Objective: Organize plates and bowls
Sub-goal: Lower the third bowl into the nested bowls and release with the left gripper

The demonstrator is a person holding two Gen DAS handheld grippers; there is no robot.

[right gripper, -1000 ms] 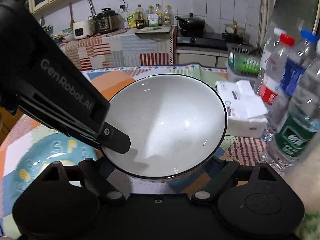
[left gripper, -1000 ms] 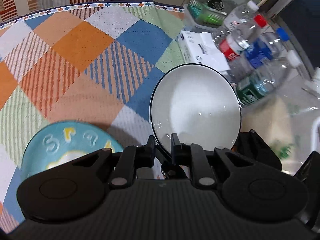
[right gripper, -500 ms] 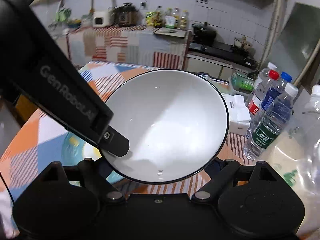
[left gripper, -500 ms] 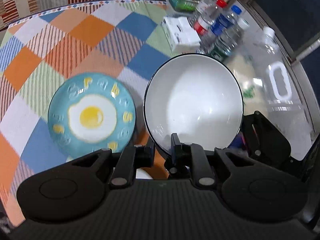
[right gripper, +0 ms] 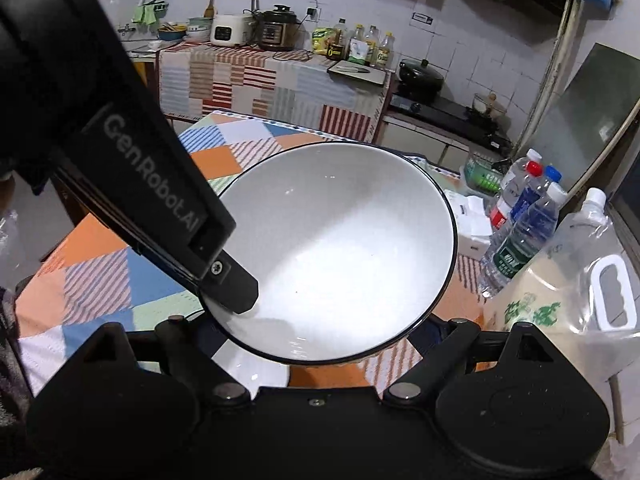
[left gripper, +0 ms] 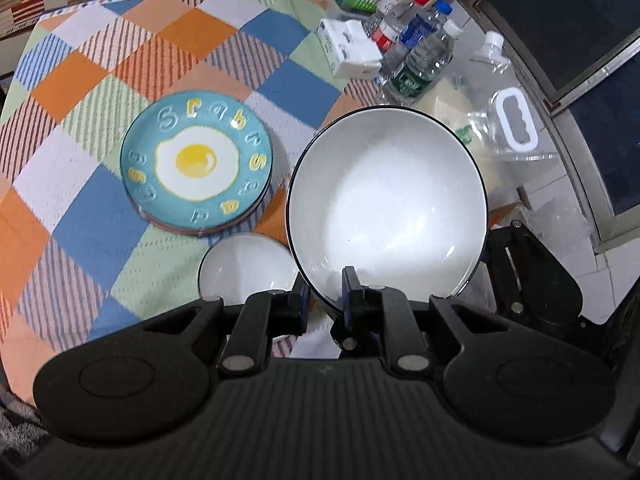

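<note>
Both tools: left tool [left gripper: 325, 296] clamps white bowl [left gripper: 386, 208] rim, right tool [right gripper: 320, 344] spread wide beneath

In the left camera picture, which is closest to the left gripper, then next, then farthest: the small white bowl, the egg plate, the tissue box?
From the left gripper:
1. Small white bowl, just ahead on its left.
2. Egg plate, farther out on the left.
3. Tissue box, far across the cloth on the right, beside the bottles.
</note>
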